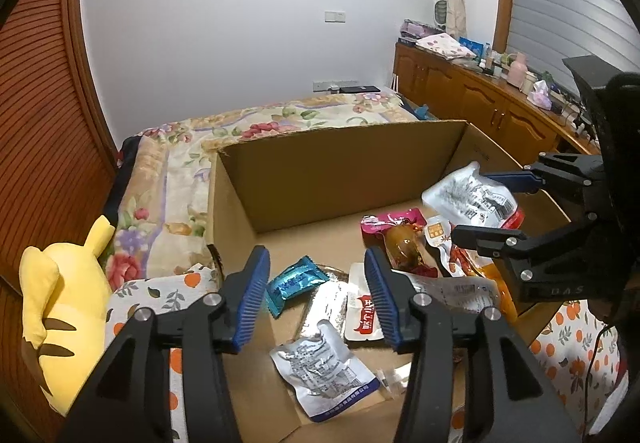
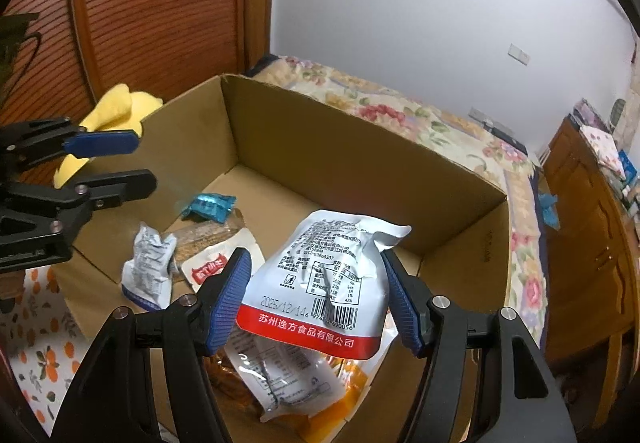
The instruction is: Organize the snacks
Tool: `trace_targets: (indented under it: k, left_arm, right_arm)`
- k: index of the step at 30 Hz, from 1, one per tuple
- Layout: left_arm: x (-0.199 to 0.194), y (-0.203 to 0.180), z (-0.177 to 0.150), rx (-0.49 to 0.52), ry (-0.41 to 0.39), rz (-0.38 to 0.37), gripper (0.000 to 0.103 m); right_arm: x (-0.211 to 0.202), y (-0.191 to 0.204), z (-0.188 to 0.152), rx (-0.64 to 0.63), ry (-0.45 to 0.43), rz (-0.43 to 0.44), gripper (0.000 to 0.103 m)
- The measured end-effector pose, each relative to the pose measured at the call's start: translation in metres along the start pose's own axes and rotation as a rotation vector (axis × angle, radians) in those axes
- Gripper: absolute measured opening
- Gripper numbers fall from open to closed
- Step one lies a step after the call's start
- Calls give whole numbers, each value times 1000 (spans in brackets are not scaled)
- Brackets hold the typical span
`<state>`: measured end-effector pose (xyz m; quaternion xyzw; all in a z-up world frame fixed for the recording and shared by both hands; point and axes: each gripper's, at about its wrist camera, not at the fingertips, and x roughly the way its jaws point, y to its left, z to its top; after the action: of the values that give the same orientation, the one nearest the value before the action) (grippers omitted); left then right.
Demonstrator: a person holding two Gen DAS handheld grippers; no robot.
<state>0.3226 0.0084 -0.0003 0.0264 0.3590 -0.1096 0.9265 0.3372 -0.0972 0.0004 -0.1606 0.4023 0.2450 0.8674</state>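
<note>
the cardboard box (image 1: 340, 171) on the bed already holds most of the snacks, so the sorting looks well along. going left to right across its floor: a teal packet (image 1: 294, 283) toward the left wall, a crumpled silver pouch (image 1: 324, 371) at the near edge, a white sachet with red lettering (image 1: 362, 317) mid-floor, then a pink-wrapped drumstick pack (image 1: 400, 239) and an orange bag (image 2: 344, 391) toward the right wall. the left gripper (image 1: 316, 295) hangs partly open above the teal packet, with nothing gripped. the right gripper (image 2: 316, 295) pinches a white pouch with a red band (image 2: 320, 283) by its sides over the right end of the box, not yet set down. whether more snacks wait outside the box is hard to tell.
</note>
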Motion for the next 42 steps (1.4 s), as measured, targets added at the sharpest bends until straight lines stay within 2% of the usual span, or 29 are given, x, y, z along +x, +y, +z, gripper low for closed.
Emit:
trace_targets:
  k: [7,14,19,26,29,31,33,42]
  left_arm:
    - [-2,1,-1,-2,-8,-1,54]
    - [-13,-5,-4,1,-30,11,59]
    - [-24,-13,-4,10,-66,35,71]
    - [-38,-20,-4,-4,-95,45,76]
    - [-42,-22,-5,-6,-92,48,90]
    - [-47,-24,-5,-5,-104,47,92]
    - [-50,-25,-6,-10,-112,46,98]
    - [-74,-30,-10,-42,-167,41,98]
  right_arm:
    - [-2,0,-2,28,-9,-12,71]
    - [-25,-7,-9,112,-103,-8,73]
    - [-40,-13,-17,179,-165,-22,82]
    - [-58,-20,-24,222,-219,-53,92]
    - [-66,-21,-28,238,-242,-64,95]
    - [-71,-20,-30,244,-253,-72,96]
    - [-75,-20,-32,250,-260,-83,101]
    - [-95,-18,-39,271,-304,-103,103]
